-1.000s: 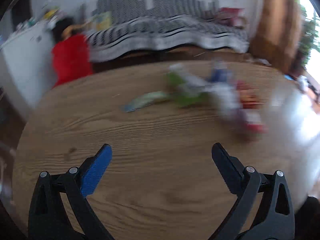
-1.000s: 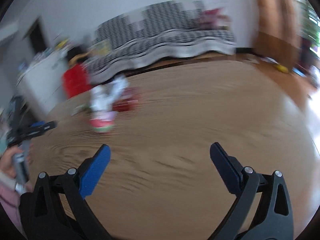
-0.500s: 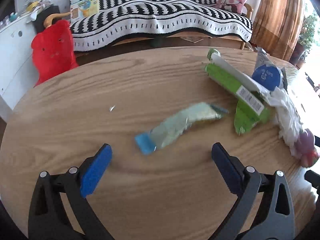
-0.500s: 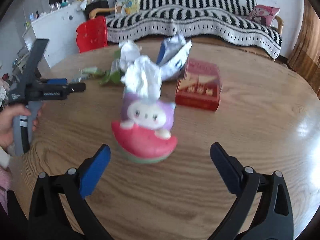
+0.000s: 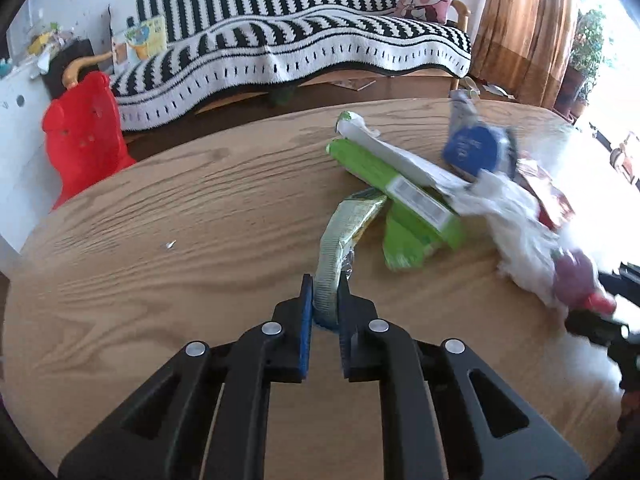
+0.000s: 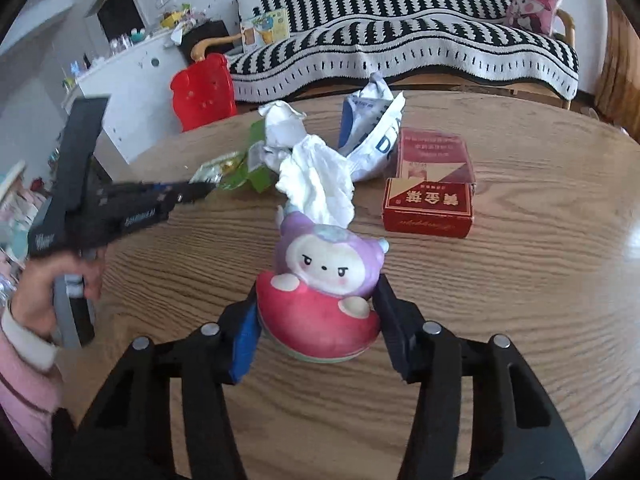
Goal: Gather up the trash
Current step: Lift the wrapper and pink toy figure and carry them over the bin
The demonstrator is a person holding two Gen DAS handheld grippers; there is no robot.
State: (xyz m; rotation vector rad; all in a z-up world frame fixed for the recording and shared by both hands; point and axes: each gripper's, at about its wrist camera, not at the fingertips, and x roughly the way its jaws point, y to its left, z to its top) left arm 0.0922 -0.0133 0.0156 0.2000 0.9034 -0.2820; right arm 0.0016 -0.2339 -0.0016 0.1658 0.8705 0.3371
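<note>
Nearest in the left wrist view, the left gripper (image 5: 323, 300) has just been closing, and its jaws now pinch the near end of a pale green wrapper (image 5: 344, 236). The rest of that wrapper lies on the wooden worktop (image 5: 160, 240), reaching away toward a flattened green carton (image 5: 404, 204) at the middle of the worktop.

In the right wrist view, the right gripper (image 6: 316, 316) has also just been closing. Its jaws stand about half apart, with both pads against the red base of a small toy-shaped tissue holder (image 6: 320, 280) that sits upright on the worktop, nearer the near edge. A crumpled white tissue (image 6: 316, 176) rises from the top of the holder.

Just beyond and to the right of the holder lies a red box (image 6: 428, 196). Behind the tissue, a crumpled blue and white bag (image 6: 372, 136) rests toward the far edge.

At the left of this view, a hand (image 6: 44, 288) with a pink sleeve grips the handle of the left gripper.

Past the far edge are a red plastic chair (image 6: 204, 88) and a sofa under a black and white striped throw (image 6: 400, 52).
</note>
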